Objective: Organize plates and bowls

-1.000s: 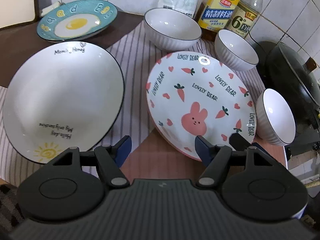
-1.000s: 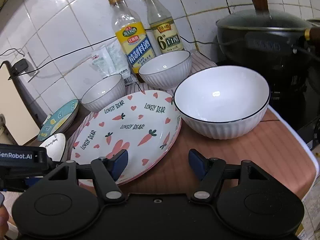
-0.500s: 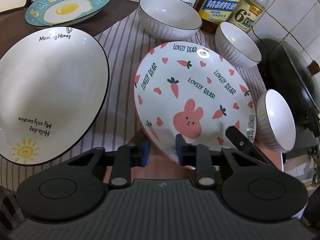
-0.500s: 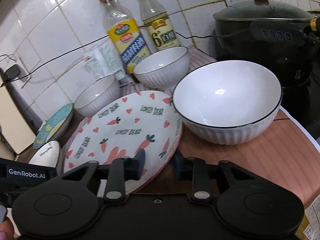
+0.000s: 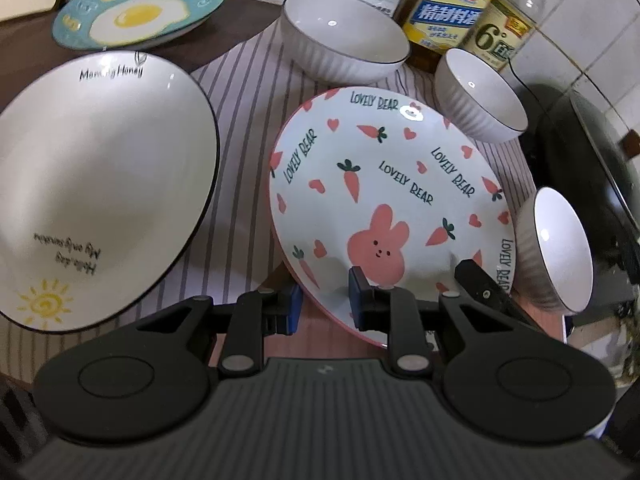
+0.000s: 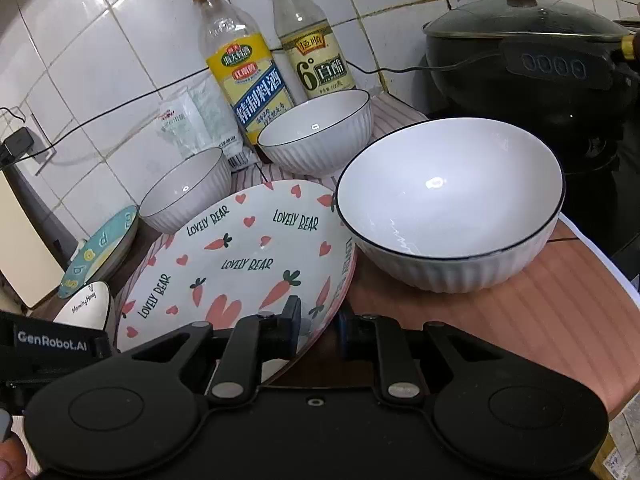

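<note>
The pink bunny-and-carrot plate (image 5: 392, 208) lies in the middle of the counter. My left gripper (image 5: 325, 305) is shut on its near rim, one pad above and one below. My right gripper (image 6: 319, 322) is shut on the same plate (image 6: 240, 264) further round the near rim; one of its fingers (image 5: 480, 284) shows in the left wrist view. A large white sun plate (image 5: 100, 184) lies to the left, a blue egg plate (image 5: 136, 12) behind it. White ribbed bowls stand at the back (image 5: 344, 36), back right (image 5: 480, 92) and right (image 6: 452, 200).
Two bottles (image 6: 244, 76) (image 6: 308, 44) and a plastic bag (image 6: 188, 120) line the tiled wall. A black lidded pot (image 6: 532, 64) stands on the right, close to the big bowl. A striped cloth (image 5: 244, 120) covers the counter between the plates.
Both grippers went from wide open to shut on the bunny plate's near rim. The plate now sits a little nearer in both views.
</note>
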Motion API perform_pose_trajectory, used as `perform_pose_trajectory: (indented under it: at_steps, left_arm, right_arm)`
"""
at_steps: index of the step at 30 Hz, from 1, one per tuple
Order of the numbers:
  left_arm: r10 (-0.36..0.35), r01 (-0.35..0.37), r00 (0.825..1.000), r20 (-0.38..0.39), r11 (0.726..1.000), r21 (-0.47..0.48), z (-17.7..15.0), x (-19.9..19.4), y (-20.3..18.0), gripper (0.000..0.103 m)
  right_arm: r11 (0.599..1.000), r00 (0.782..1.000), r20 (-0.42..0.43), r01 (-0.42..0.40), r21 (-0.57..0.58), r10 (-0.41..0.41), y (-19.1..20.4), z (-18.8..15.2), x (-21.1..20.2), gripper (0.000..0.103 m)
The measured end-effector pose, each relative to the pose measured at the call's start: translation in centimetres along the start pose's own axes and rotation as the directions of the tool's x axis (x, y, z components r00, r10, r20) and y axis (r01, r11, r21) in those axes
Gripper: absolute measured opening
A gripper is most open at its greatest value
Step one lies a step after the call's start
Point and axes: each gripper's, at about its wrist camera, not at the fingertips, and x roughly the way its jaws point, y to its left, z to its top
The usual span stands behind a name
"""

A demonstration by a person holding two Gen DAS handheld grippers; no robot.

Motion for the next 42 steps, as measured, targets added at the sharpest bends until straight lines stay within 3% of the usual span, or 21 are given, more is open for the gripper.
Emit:
perform_pose_trajectory:
  at_steps: [13,21,31,35,42]
  left_arm:
    - [0.008,-0.007,1.000,-0.009,0.999,0.048,-0.9,-3.1,0.3,0.023]
    - [0.007,-0.009,1.000,0.029,0.997,0.073,-1.3,-6.1,1.6,0.023]
    - [0.022,-0.026,0.996,0.085,0.999,0.048,-1.4,-10.5,4.8,0.023]
    - [0.045,-0.049,0.993,0.110,0.998,0.039,-1.4,-12.1,6.2,0.023]
    - [0.059,-0.059,0.989,0.137,0.998,0.003,-1.3,-14.0,8.7,0.023]
  right_arm:
    - [0.998,0.999,-0.034,-0.038,0.043,0.040,0.9,-0.2,-2.3,0.023]
    - [0.996,0.997,-0.016,-0.072,0.056,0.073,2.8,-0.5,-4.5,0.024]
    - [0.990,0.990,-0.023,-0.139,0.008,0.139,7.0,-0.5,-6.5,0.024]
    - [0.984,0.986,-0.045,-0.155,0.091,0.160,8.6,-0.1,-6.8,0.024]
    - [0.985,0.982,-0.072,-0.173,0.019,0.174,11.8,-0.1,-6.9,0.025]
